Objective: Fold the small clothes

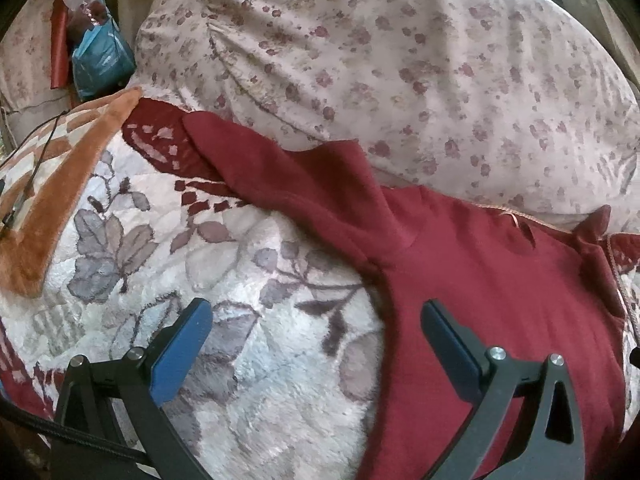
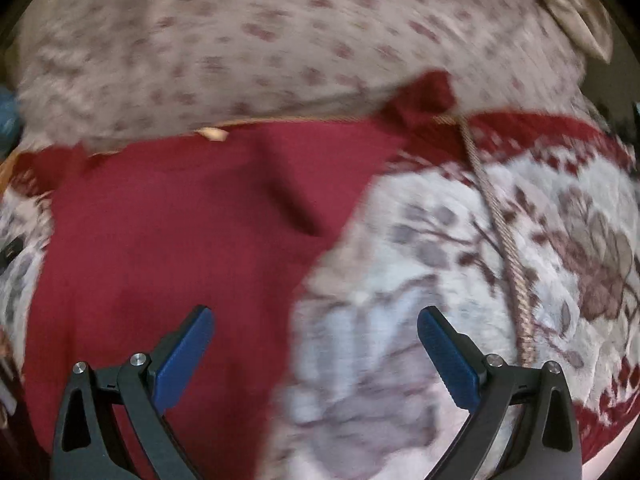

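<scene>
Left gripper (image 1: 316,316) spread wide, empty; red garment (image 1: 480,280) flat on floral blanket (image 1: 248,360), side edge between its fingers, sleeve ahead. Right gripper (image 2: 316,324) spread wide, straddling opposite edge, likely lining up grasp for fold.

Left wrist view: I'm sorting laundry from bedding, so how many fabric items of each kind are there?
Dark red garment: 1
Plush floral blanket: 1
Small-flowered bedding: 1
Total: 3

The garment (image 1: 480,280) lies on the blanket (image 1: 260,360), before the pillow (image 1: 400,60).
</scene>
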{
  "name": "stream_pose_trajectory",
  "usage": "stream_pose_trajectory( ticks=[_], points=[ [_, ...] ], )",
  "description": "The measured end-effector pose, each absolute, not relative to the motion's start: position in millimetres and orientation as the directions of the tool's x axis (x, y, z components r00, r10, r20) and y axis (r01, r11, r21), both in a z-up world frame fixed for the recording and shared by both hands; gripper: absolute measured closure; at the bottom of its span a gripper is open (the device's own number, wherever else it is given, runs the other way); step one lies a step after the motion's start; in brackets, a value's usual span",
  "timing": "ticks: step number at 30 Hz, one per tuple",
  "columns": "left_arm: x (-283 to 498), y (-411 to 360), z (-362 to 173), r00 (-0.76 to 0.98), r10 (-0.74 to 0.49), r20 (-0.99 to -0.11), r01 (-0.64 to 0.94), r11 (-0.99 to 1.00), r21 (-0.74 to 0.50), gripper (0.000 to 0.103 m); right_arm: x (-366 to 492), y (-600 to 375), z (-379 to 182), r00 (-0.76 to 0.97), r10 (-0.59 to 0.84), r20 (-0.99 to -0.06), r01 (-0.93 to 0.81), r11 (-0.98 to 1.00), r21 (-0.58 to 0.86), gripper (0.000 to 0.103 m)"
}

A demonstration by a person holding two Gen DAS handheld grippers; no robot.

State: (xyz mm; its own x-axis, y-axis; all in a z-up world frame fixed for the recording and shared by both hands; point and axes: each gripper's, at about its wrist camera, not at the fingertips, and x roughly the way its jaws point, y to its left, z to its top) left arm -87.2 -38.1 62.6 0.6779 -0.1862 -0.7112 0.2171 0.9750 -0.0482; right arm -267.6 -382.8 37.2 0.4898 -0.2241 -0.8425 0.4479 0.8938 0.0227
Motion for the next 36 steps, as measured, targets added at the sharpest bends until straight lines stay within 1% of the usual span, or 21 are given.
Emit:
stream_pose_trajectory(
  ticks=[4, 8, 11, 15, 17, 18, 20, 21, 23, 24, 26, 29, 31, 34, 36],
  points=[
    [-90, -42, 65, 0.677, -0.195, -0.71, 0.227, 0.973, -0.05, 0.0, -248, -334, 52, 0.543, -0.129, -0.83, 0.38, 0.919, 0.106, 0.0],
    [-90, -43, 65, 0.671, -0.198, -0.715, 0.226, 0.973, -0.058, 0.0, -227, -295, 58, 0.547, -0.063, -0.835, 0.32, 0.937, 0.139, 0.0],
    [-88, -44, 64, 0.666, -0.199, -0.718, 0.224, 0.973, -0.062, 0.0, -214, -270, 64, 0.536, 0.043, -0.843, 0.261, 0.941, 0.215, 0.0],
    [-88, -44, 64, 0.664, -0.207, -0.719, 0.228, 0.971, -0.069, 0.0, -214, -243, 83, 0.548, 0.172, -0.819, 0.178, 0.932, 0.316, 0.0],
    [-87, -46, 65, 0.662, -0.201, -0.722, 0.225, 0.972, -0.065, 0.0, -218, -232, 92, 0.528, 0.269, -0.806, 0.156, 0.901, 0.404, 0.0],
    [-87, -46, 65, 0.662, -0.2, -0.722, 0.224, 0.972, -0.064, 0.0, -221, -228, 98, 0.509, 0.344, -0.789, 0.153, 0.866, 0.477, 0.0],
    [-87, -45, 64, 0.663, -0.198, -0.722, 0.221, 0.973, -0.063, 0.0, -227, -223, 107, 0.498, 0.456, -0.737, 0.133, 0.8, 0.585, 0.0],
    [-87, -45, 64, 0.663, -0.197, -0.722, 0.221, 0.973, -0.062, 0.0, -229, -220, 113, 0.502, 0.485, -0.716, 0.113, 0.784, 0.61, 0.0],
    [-88, -45, 64, 0.664, -0.194, -0.722, 0.22, 0.974, -0.059, 0.0, -231, -212, 124, 0.529, 0.447, -0.721, 0.082, 0.819, 0.568, 0.0],
    [-88, -45, 64, 0.665, -0.192, -0.721, 0.218, 0.974, -0.058, 0.0, -230, -210, 127, 0.551, 0.403, -0.731, 0.072, 0.85, 0.522, 0.0],
    [-89, -44, 64, 0.668, -0.186, -0.721, 0.214, 0.975, -0.054, 0.0, -225, -211, 129, 0.596, 0.263, -0.758, 0.106, 0.911, 0.399, 0.0],
    [-89, -42, 63, 0.669, -0.187, -0.72, 0.211, 0.976, -0.057, 0.0, -213, -215, 119, 0.641, 0.059, -0.765, 0.176, 0.959, 0.221, 0.0],
    [-88, -43, 63, 0.668, -0.191, -0.719, 0.214, 0.975, -0.061, 0.0, -200, -217, 106, 0.645, -0.034, -0.764, 0.211, 0.968, 0.135, 0.0],
    [-88, -45, 63, 0.67, -0.198, -0.716, 0.223, 0.973, -0.06, 0.0, -184, -232, 97, 0.63, -0.11, -0.768, 0.264, 0.961, 0.079, 0.0],
    [-87, -47, 62, 0.669, -0.196, -0.717, 0.227, 0.972, -0.054, 0.0, -177, -238, 89, 0.636, -0.122, -0.762, 0.285, 0.955, 0.086, 0.0]
  ],
)
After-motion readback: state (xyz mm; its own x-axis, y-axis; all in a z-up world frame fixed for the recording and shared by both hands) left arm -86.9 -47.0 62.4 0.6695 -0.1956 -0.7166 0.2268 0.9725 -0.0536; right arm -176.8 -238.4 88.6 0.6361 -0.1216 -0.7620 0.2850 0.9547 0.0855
